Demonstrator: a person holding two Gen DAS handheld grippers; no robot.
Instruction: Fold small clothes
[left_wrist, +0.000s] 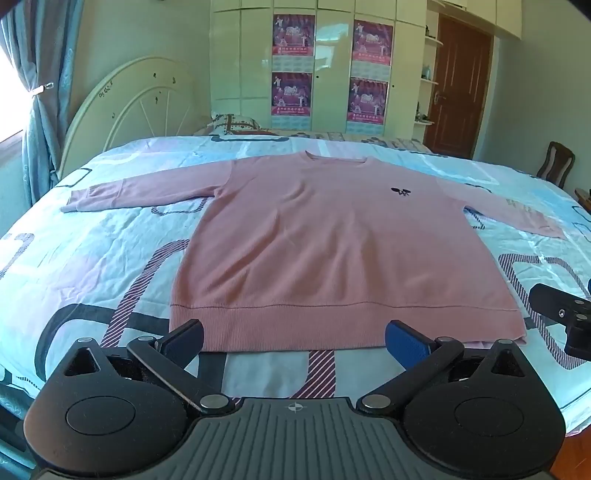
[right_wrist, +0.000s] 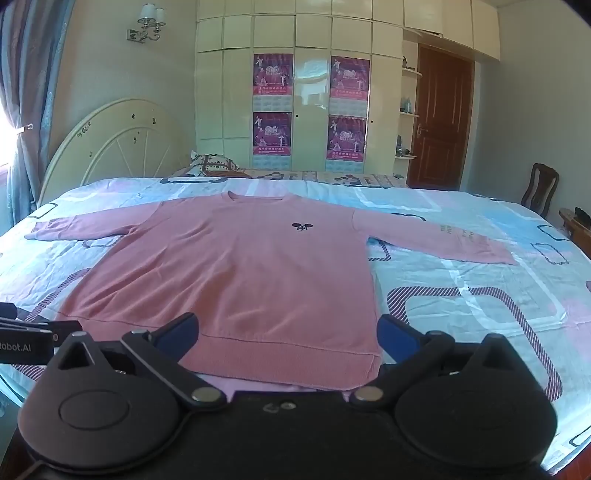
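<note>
Between my left gripper's spread fingers lies the ribbed hem of a pink sweater, and nothing is pinched. Both pads stand wide apart, one dark, one blue, and they seem to hover just over the hem's near edge; I cannot tell whether they touch the cloth. My right gripper sits the same way: jaws gaping, empty, poised over the hem towards the sweater's right corner. Each tool shows at the margin of the other's view, so I hold them side by side at the foot of the garment, both pointing along it toward the collar.

Out from the hem, the sweater is spread face up on the patterned bedsheet, its small dark emblem showing on the chest. The body looks smooth. The left sleeve and the right sleeve both stretch straight out to their own sides, and the collar lies at the far end, toward the pillow and the wardrobe.

I judge the folding has not begun: no sleeve is turned in, no crease crosses the body. Laying it flat appears finished. Everything else is left, namely bringing the sleeves across, then doubling the body. With both jaws waiting at the hem, I take a grasp there to be the step in hand.
</note>
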